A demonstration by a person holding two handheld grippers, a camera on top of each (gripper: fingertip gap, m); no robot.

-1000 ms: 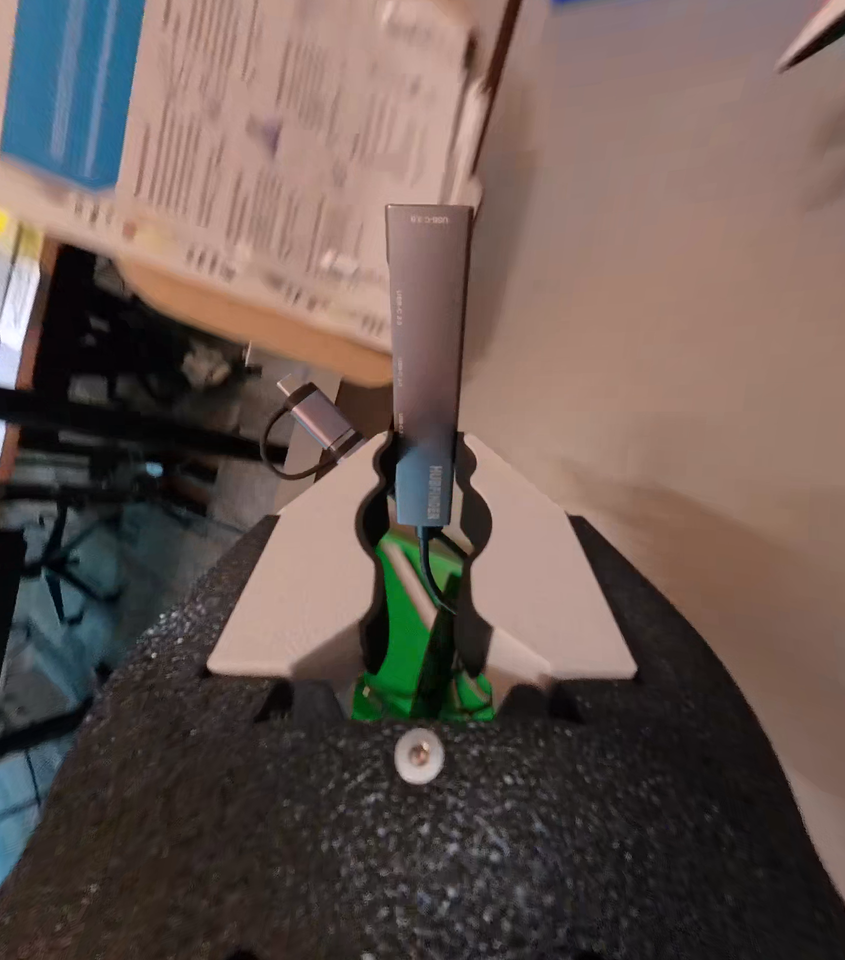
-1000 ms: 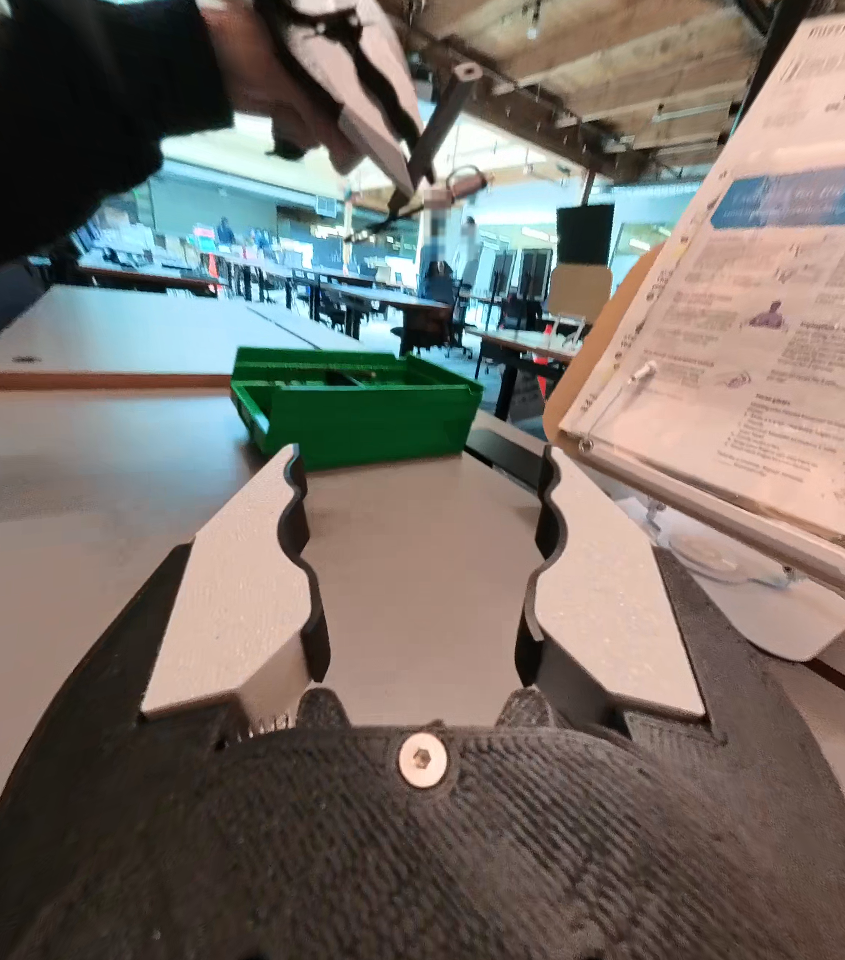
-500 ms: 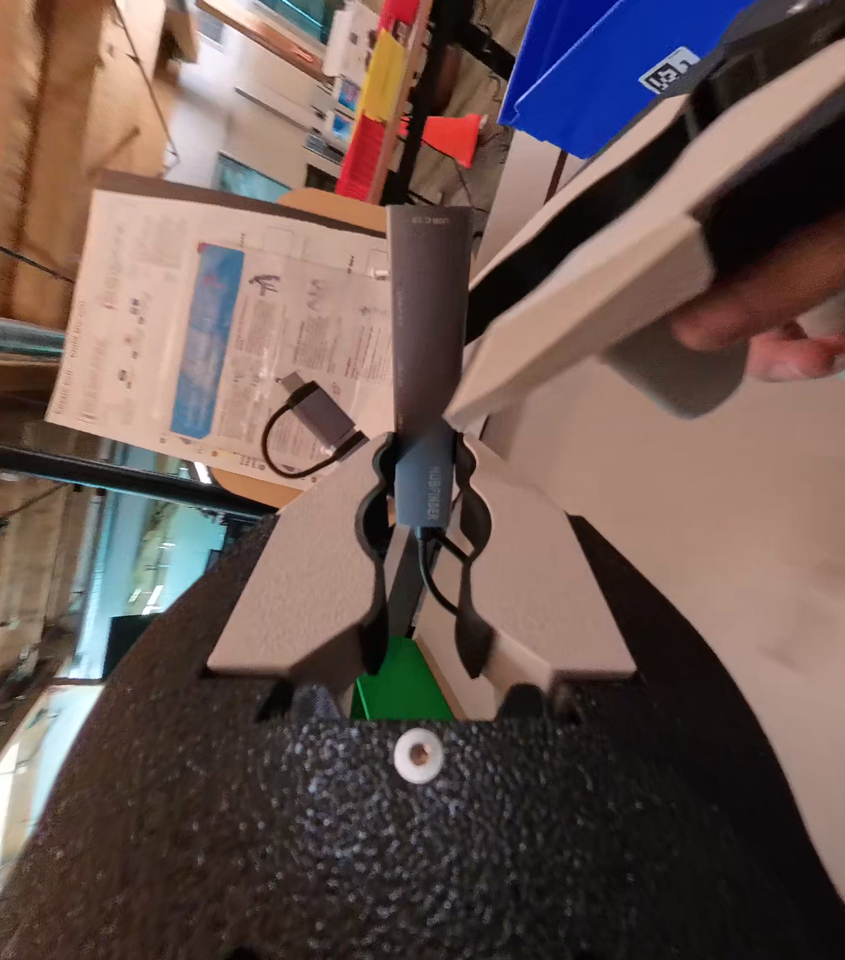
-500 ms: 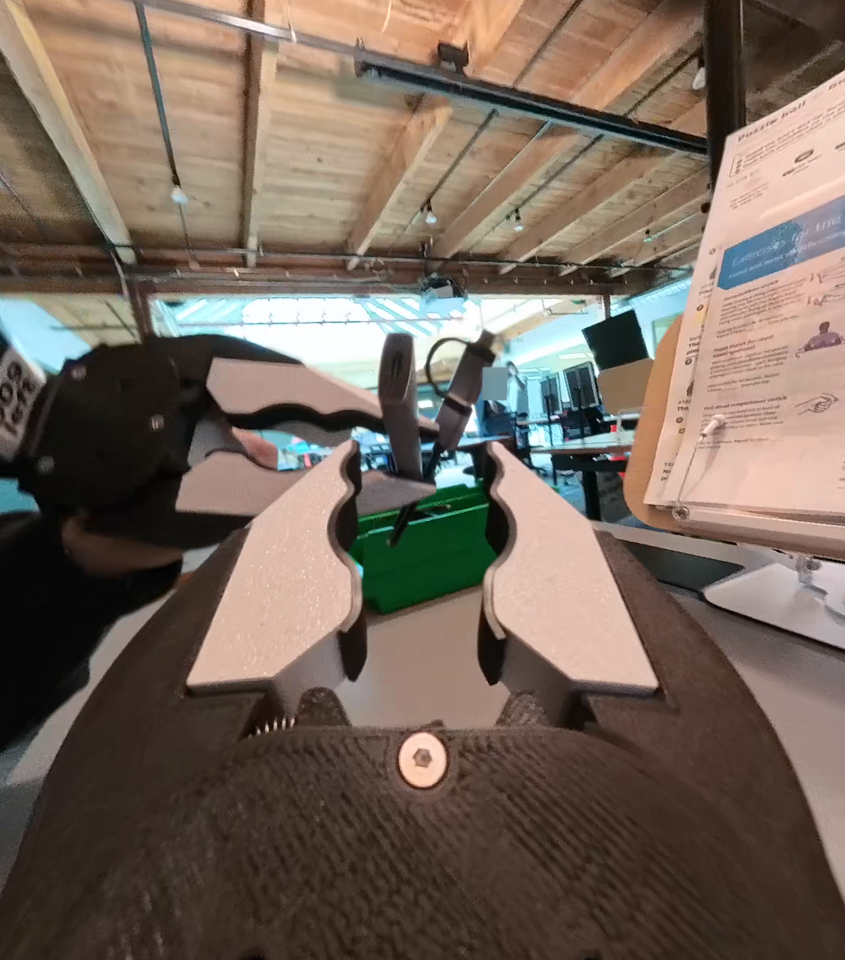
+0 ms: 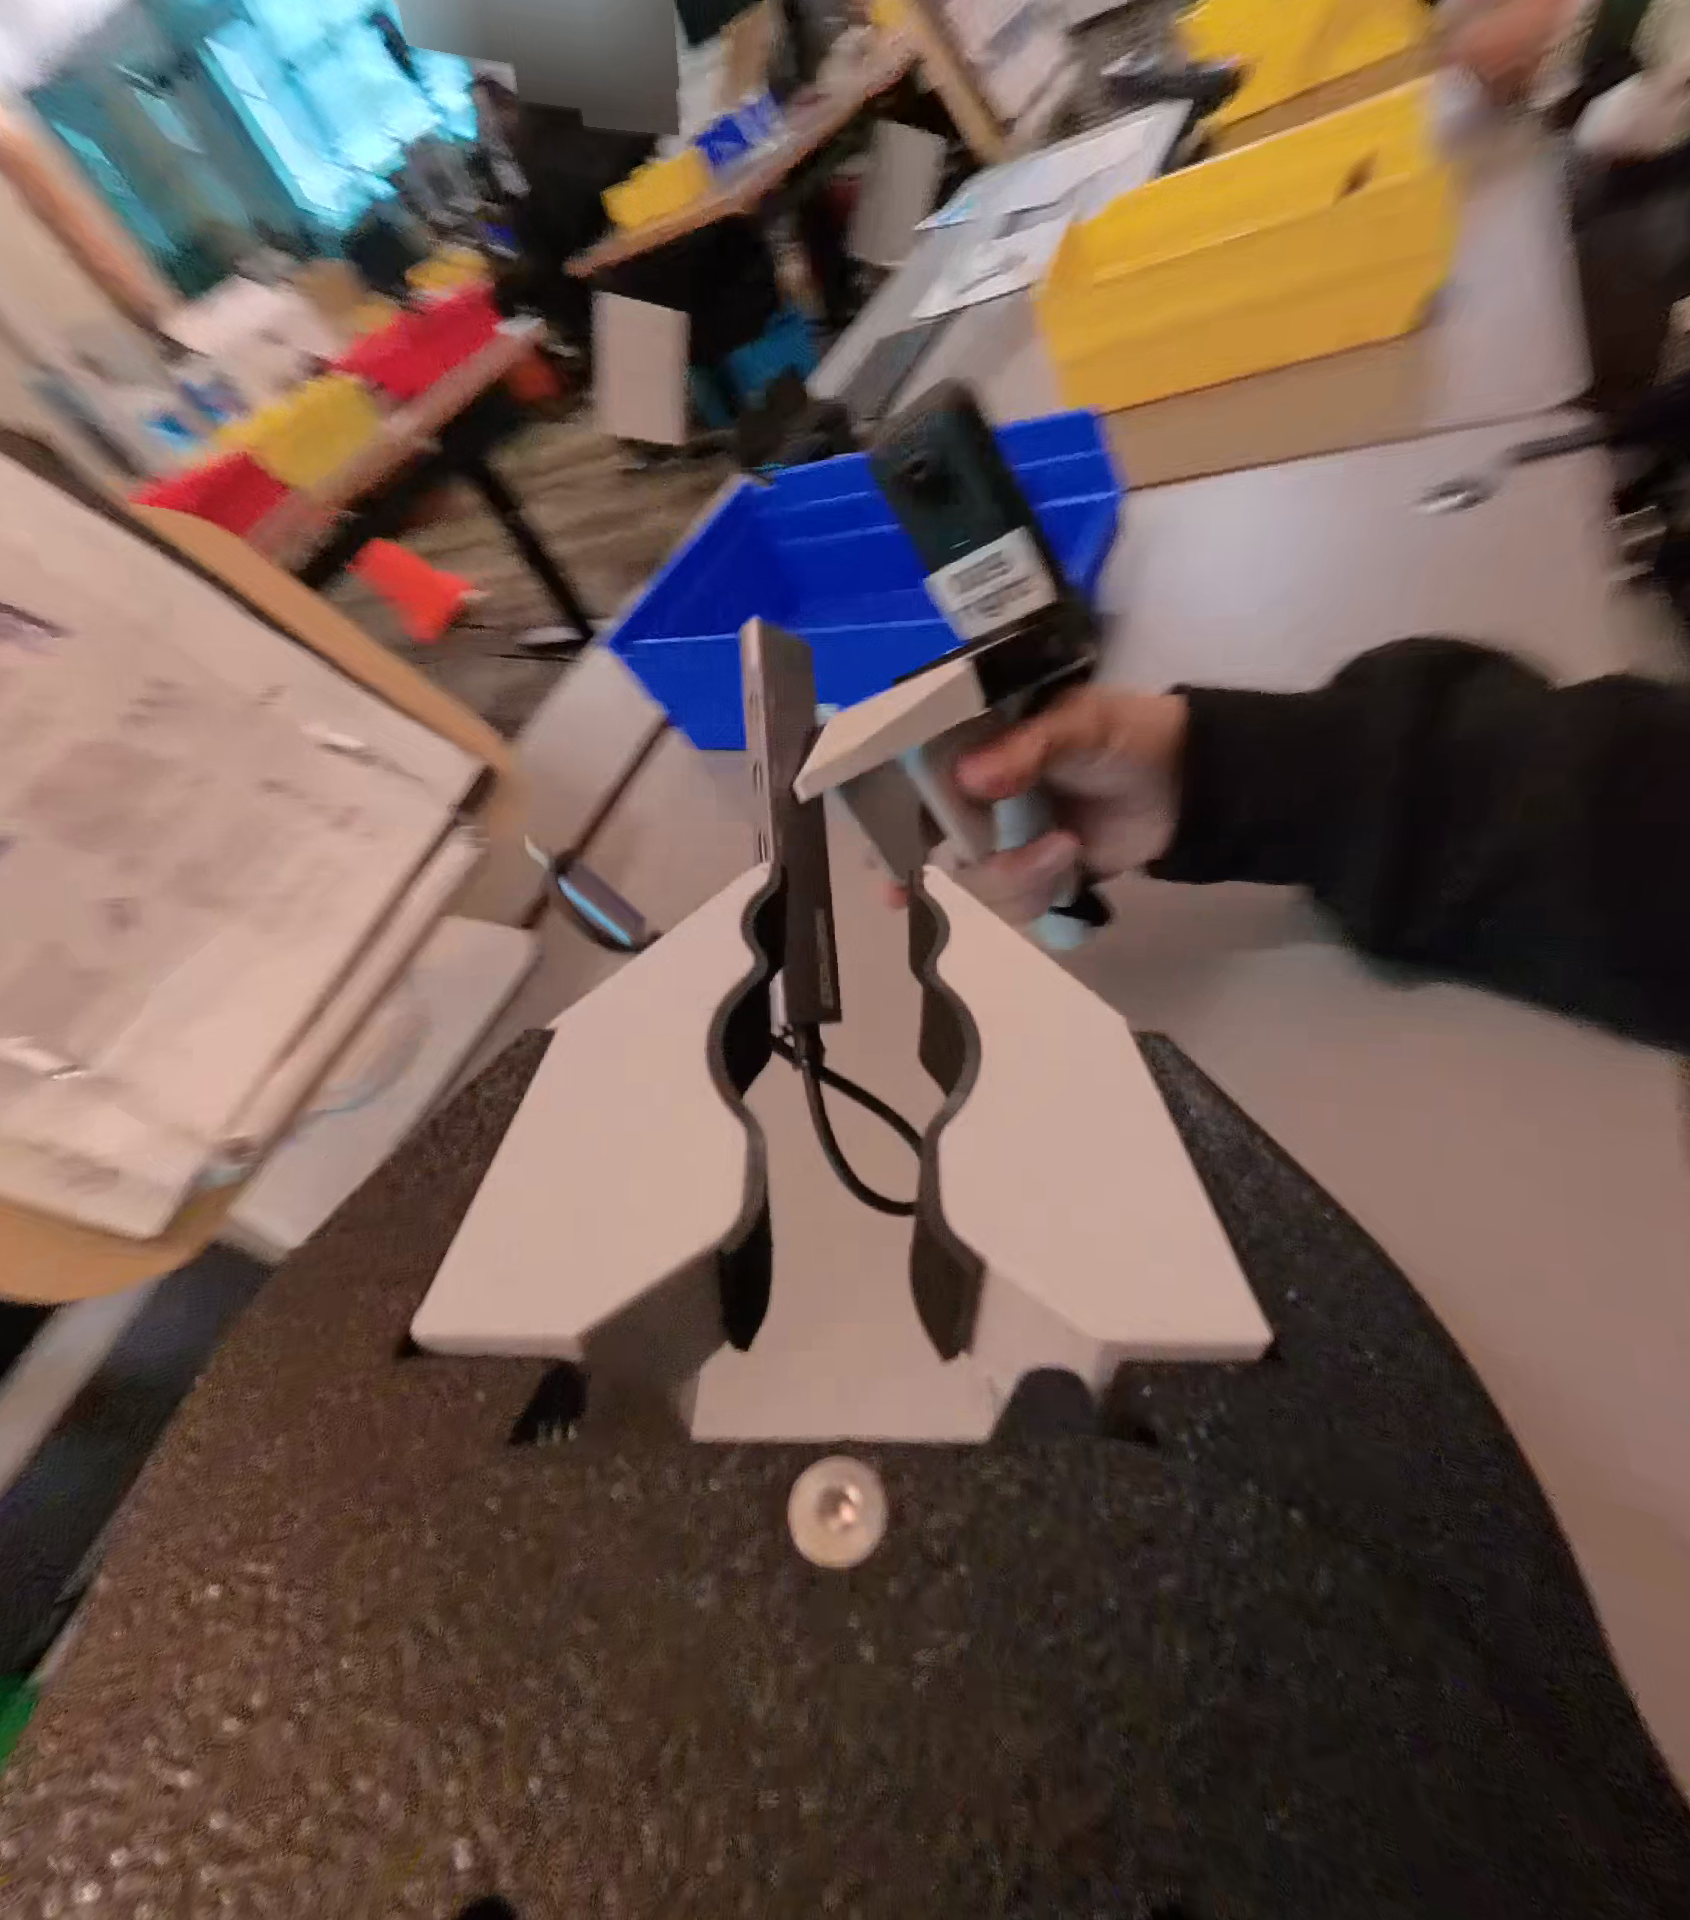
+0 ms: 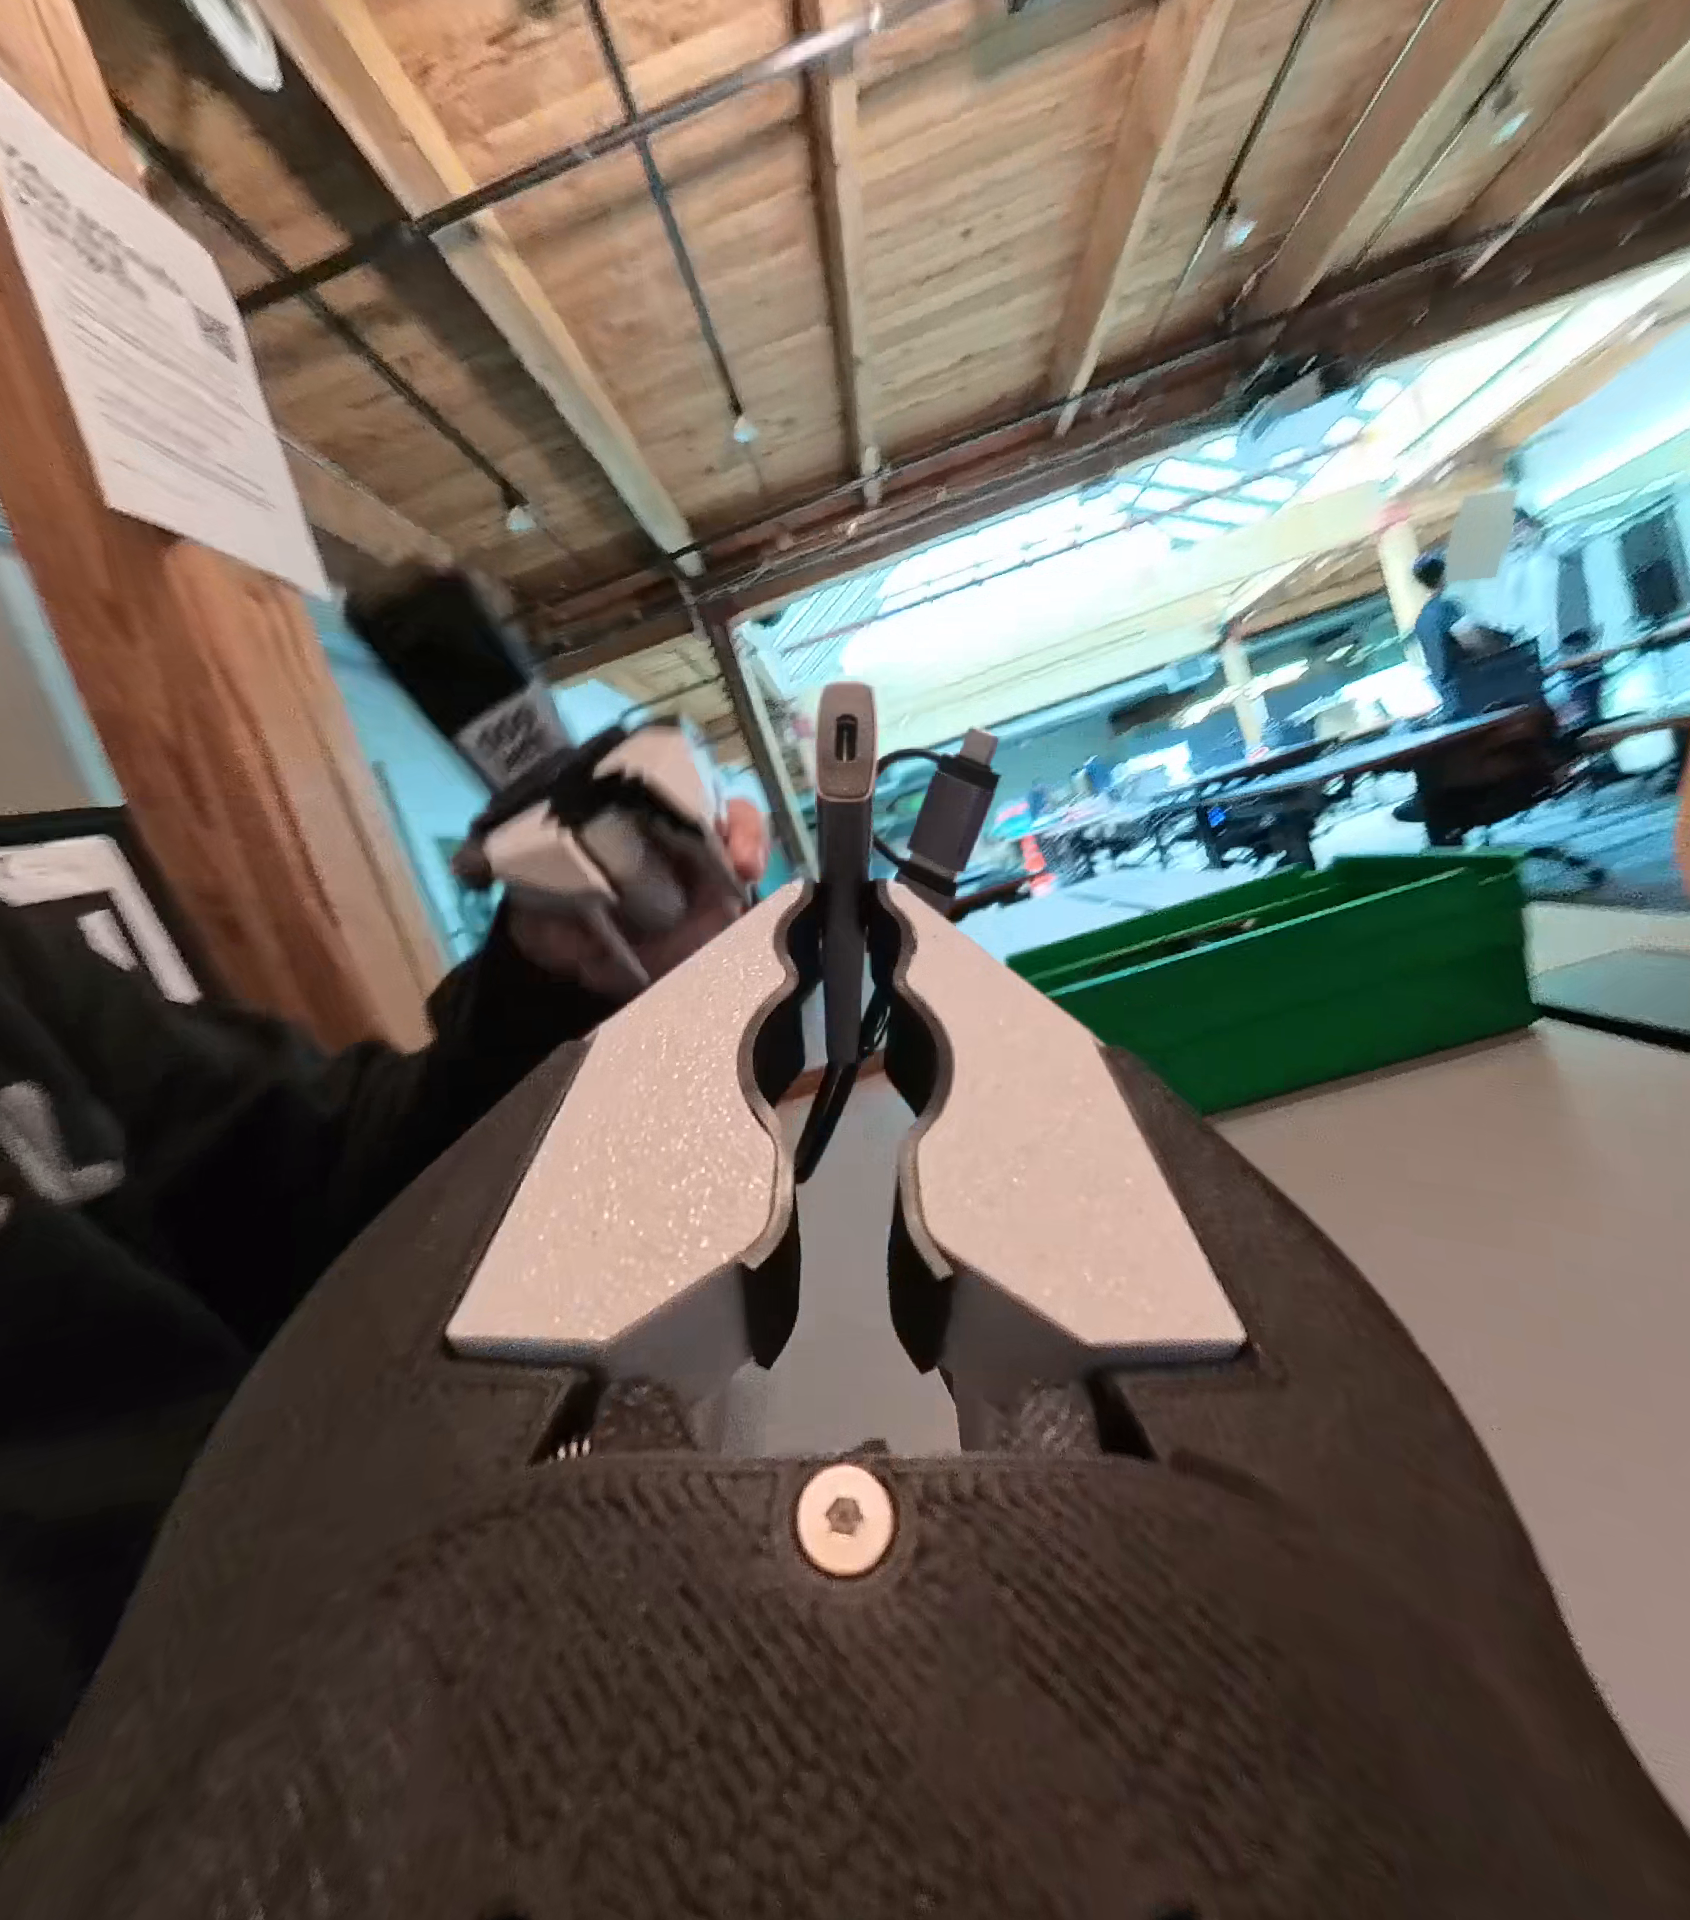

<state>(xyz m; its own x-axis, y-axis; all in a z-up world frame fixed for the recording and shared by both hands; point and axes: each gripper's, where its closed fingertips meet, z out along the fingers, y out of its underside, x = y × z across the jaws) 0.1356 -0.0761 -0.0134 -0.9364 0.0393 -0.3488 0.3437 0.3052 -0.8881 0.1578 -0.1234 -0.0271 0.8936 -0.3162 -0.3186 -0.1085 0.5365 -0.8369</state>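
Note:
A slim grey USB hub with a short black cable and a grey plug stands upright between my right gripper's fingertips. My right gripper is shut on the hub in mid-air. In the left wrist view the hub shows edge-on in the gap between my left gripper's fingers. It is narrower than that gap. My left gripper is open and holds nothing. The right gripper, held by a hand in a black sleeve, clamps the hub from the right. The left gripper shows further off to the left.
A green bin sits on the grey table to the right. A blue bin and a yellow bin stand beyond. A printed sheet on a board is close on the left. A wooden post stands left. The gap from one gripper's tips to the other's is roughly 6 cm.
The right gripper has closed on the hub, and the left gripper has let go of it. The hub has turned edge-on to the left gripper. Both views have swung round.

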